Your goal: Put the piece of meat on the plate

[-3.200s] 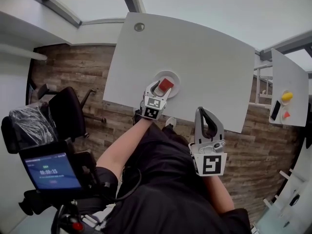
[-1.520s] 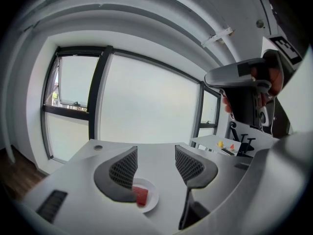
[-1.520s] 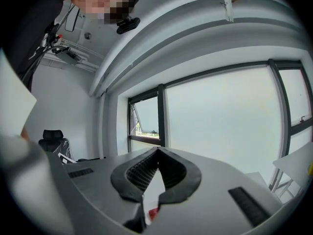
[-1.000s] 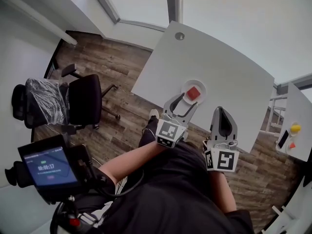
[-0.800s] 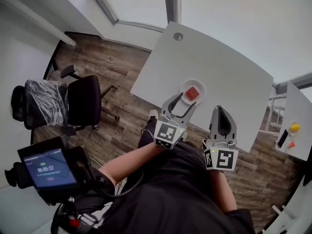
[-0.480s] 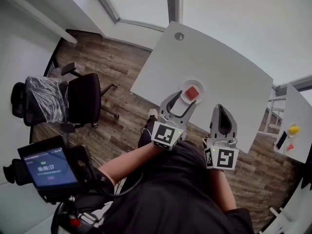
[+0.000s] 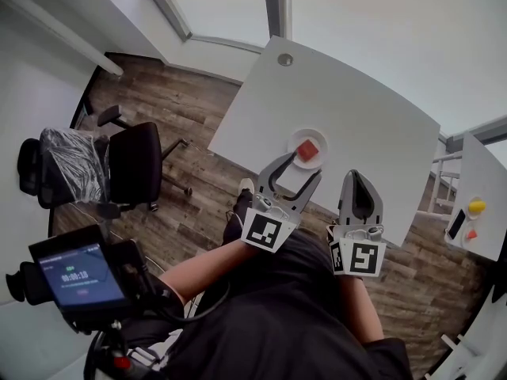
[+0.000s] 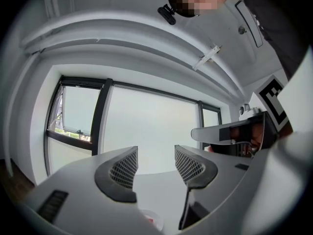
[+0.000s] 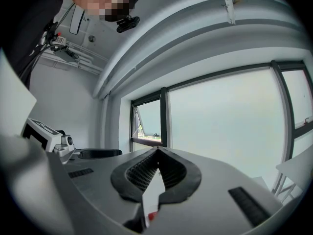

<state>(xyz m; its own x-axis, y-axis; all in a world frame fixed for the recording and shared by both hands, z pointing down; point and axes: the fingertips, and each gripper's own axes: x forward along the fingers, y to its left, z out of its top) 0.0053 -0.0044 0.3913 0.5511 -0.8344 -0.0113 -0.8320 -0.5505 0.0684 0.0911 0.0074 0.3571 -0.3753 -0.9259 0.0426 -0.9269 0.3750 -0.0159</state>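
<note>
A red piece of meat (image 7: 306, 150) lies on a small white round plate (image 7: 316, 137) near the front edge of the white table (image 7: 348, 109). My left gripper (image 7: 296, 169) hangs open and empty just short of the plate, off the table's edge. In the left gripper view its fingers (image 8: 126, 165) stand wide apart, with the plate (image 8: 148, 216) low between them. My right gripper (image 7: 355, 177) is shut and held back over the person's lap, to the right of the plate. Its jaws meet in the right gripper view (image 9: 156, 152), with nothing between them.
A black office chair (image 7: 135, 165) stands on the wooden floor to the left. A second white table (image 7: 482, 180) at the right carries a yellow object (image 7: 475, 207), a small red one (image 7: 472, 233) and a dark flat one (image 7: 456, 224). A screen device (image 7: 75, 274) sits at lower left.
The left gripper, earlier at the plate around the meat, has drawn back toward the person and stands open; the meat stays on the plate. The right gripper has barely moved.
</note>
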